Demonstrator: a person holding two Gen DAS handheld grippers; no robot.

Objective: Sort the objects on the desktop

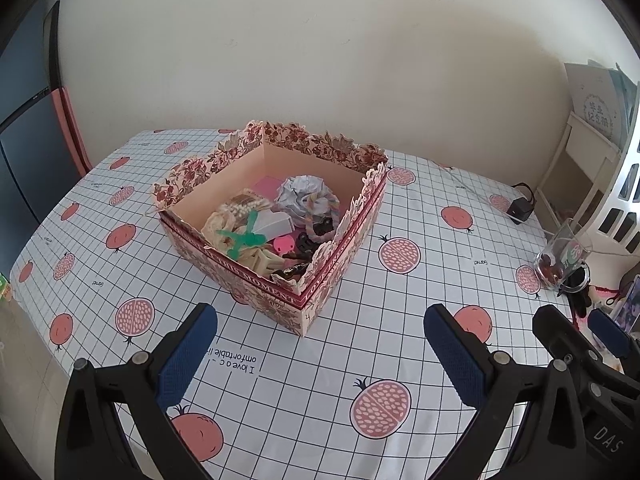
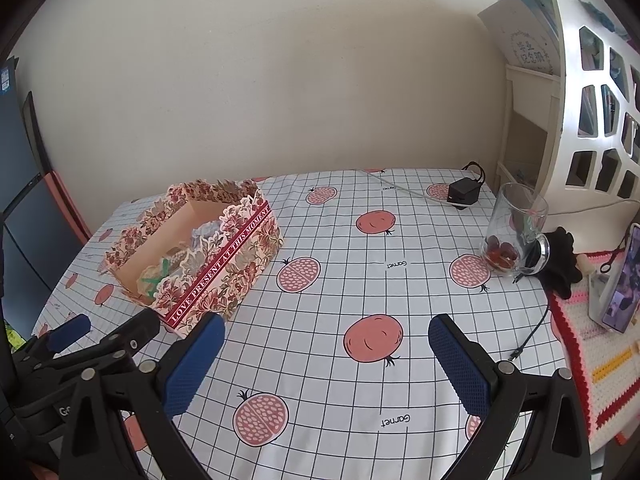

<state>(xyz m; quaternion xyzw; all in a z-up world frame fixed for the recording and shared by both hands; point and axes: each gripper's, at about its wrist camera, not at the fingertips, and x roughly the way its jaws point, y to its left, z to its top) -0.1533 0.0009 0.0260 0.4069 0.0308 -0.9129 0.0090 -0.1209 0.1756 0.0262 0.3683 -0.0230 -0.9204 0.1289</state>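
A floral cardboard box (image 1: 340, 256) stands on the table, also in the right wrist view (image 2: 224, 276). It holds several small items: a crumpled silver paper ball (image 1: 300, 194), a green clip (image 1: 240, 238), a pink piece (image 1: 285, 245) and dark hair clips (image 1: 306, 242). My left gripper (image 1: 320, 320) is open and empty, just in front of the box's near corner. My right gripper (image 2: 326, 330) is open and empty, to the right of the box over the tablecloth. The right gripper also shows in the left wrist view (image 1: 580, 328), and the left gripper in the right wrist view (image 2: 112, 324).
A glass mug (image 2: 516, 232) with red pieces stands at the right, beside a black glove (image 2: 560, 260). A black charger (image 2: 462, 194) and cable lie at the back. A phone (image 2: 620, 280) on a crocheted mat (image 2: 592, 344) and a white shelf (image 2: 588, 92) are at the far right.
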